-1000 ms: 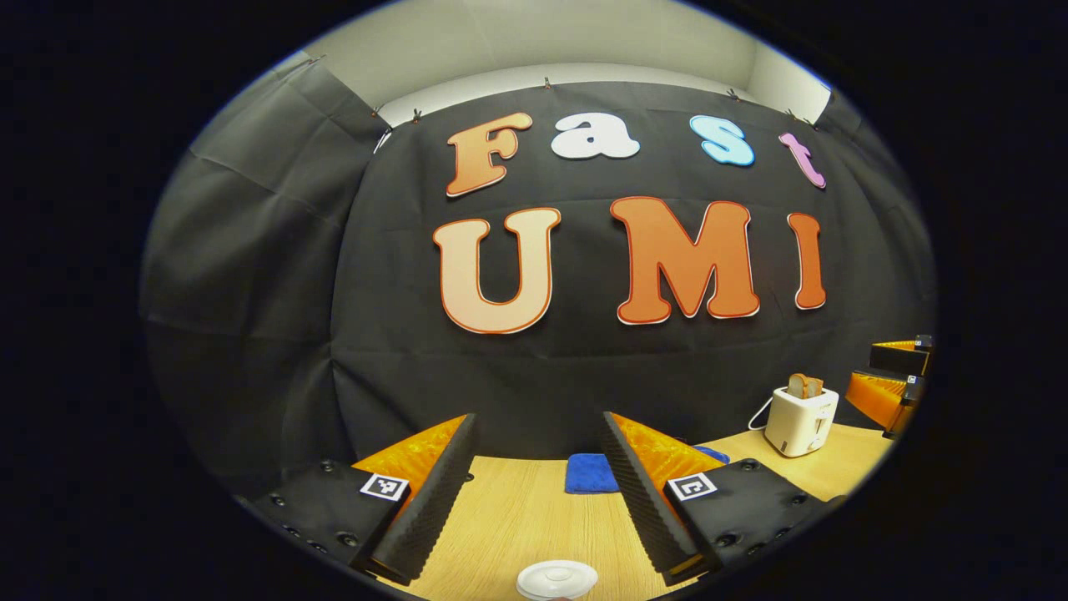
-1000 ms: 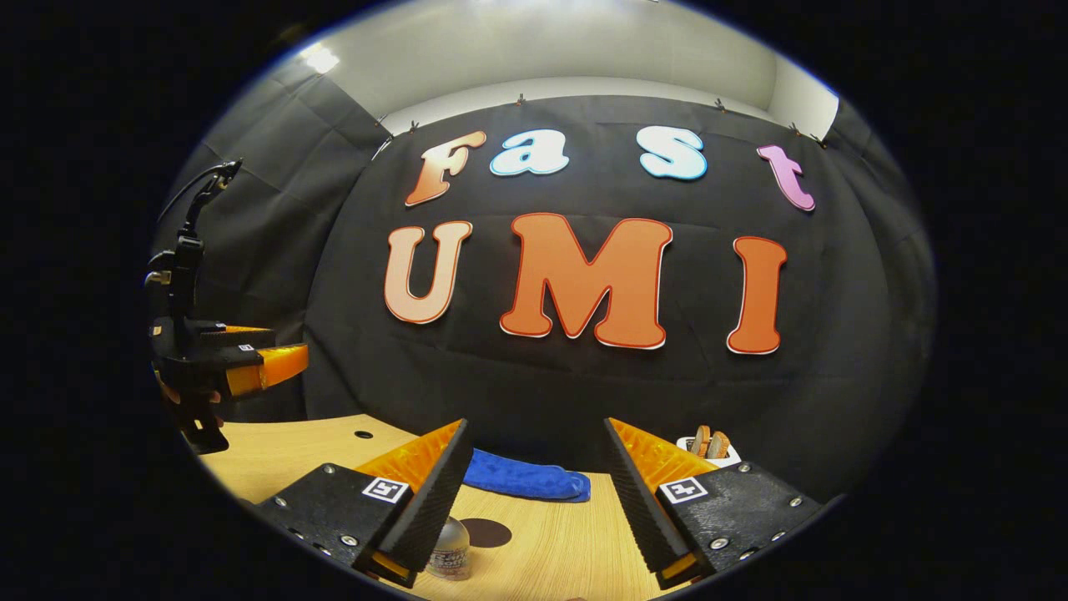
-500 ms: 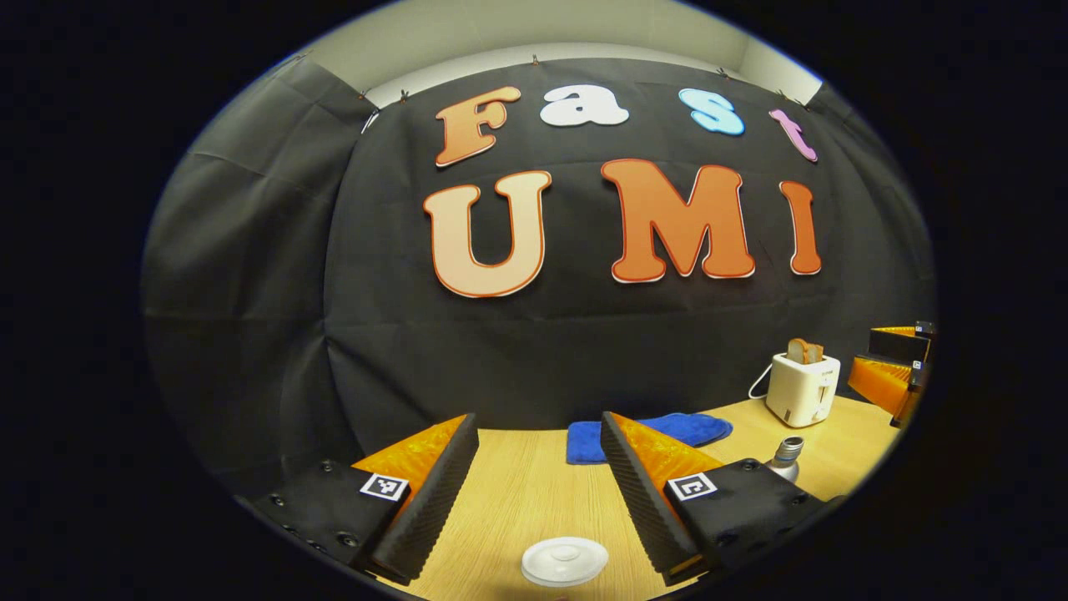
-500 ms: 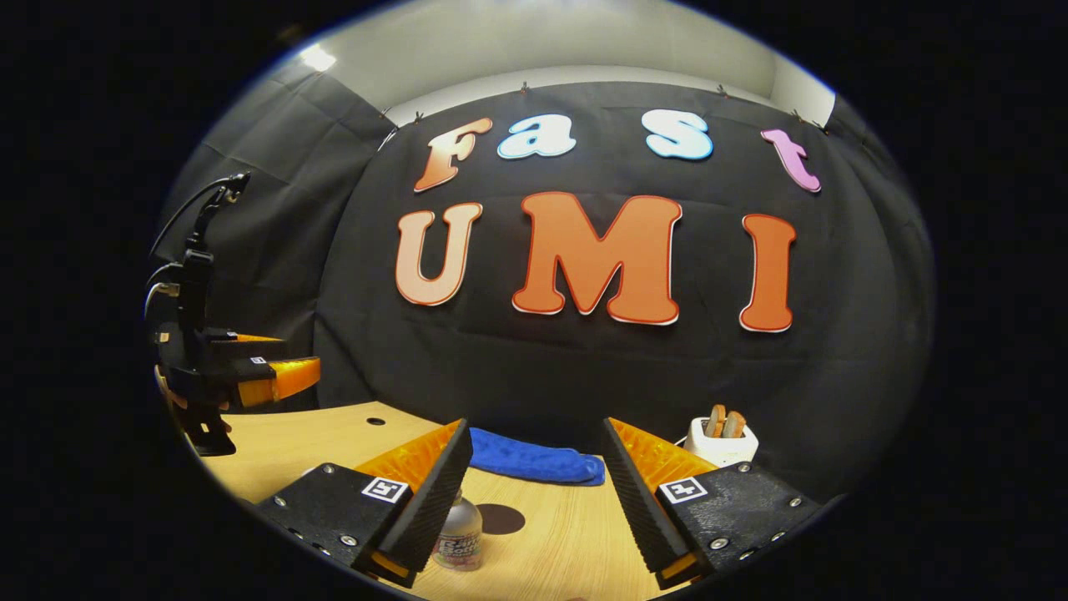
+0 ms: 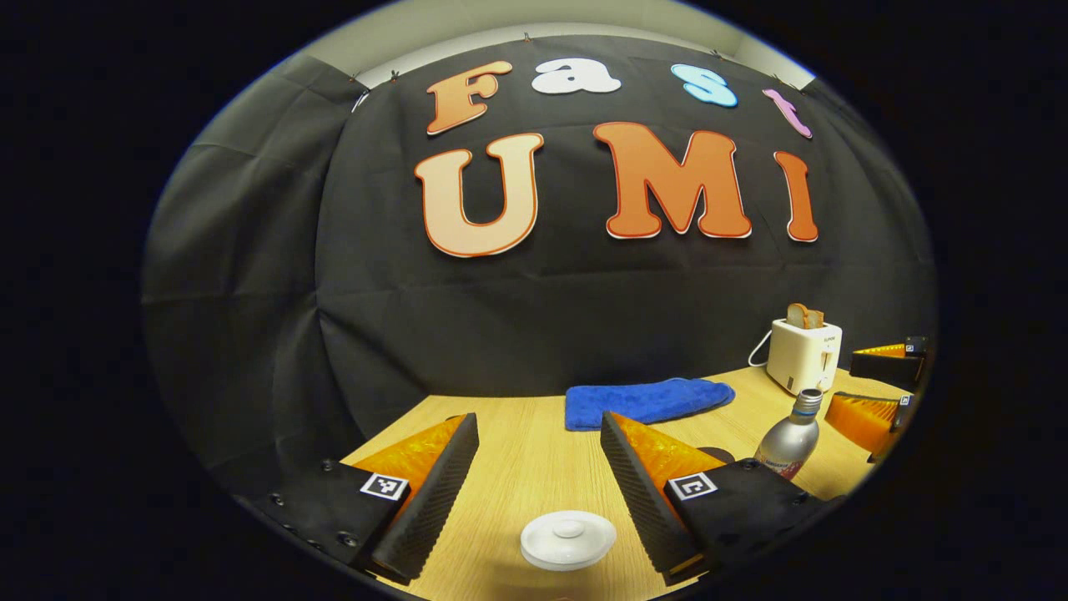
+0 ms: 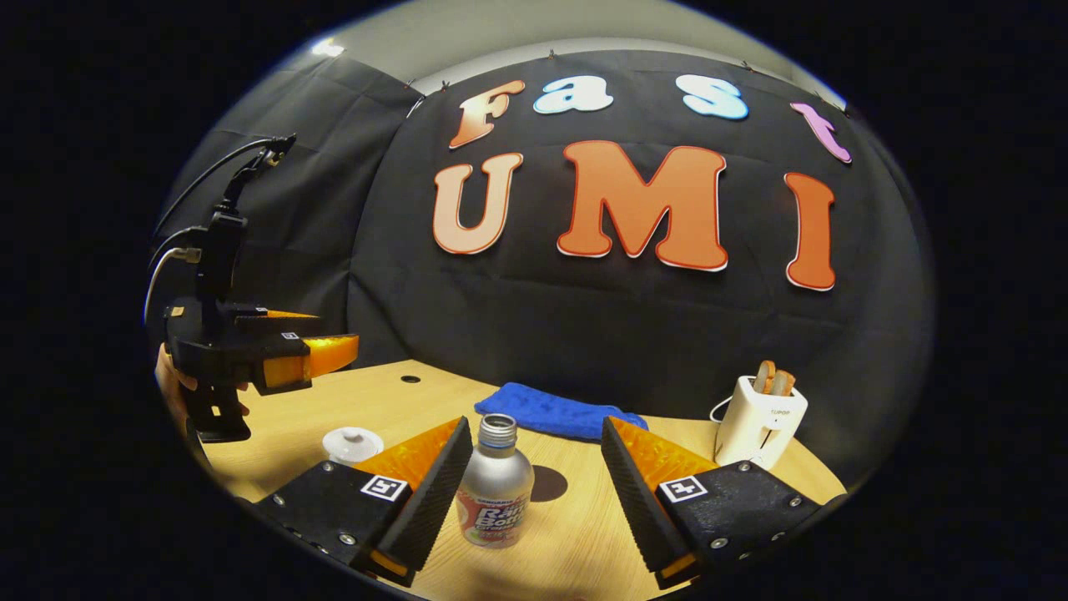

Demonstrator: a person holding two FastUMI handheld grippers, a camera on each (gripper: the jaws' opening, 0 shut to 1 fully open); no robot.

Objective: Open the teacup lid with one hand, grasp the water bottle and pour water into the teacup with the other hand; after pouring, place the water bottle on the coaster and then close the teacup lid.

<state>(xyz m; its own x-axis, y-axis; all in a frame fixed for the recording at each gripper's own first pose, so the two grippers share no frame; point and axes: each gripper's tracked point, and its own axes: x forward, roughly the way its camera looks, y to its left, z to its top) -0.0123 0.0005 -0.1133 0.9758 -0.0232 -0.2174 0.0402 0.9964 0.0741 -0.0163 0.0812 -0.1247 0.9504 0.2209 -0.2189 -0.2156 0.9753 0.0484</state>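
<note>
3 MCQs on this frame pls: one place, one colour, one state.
1. Where does the water bottle stand?
A. between the right tool's fingers
B. on the cloth
C. on the toaster

2. What colour is the folded cloth?
A. red
B. blue
C. green

3. How is the teacup lid?
A. gripped by the left tool
B. on the cup, untouched
C. lying on the coaster

Key: 1 A, bottle stands between the open fingers, not gripped. 2 B, plainly blue. 3 B, lid sits below the left tool's open fingers.
</note>
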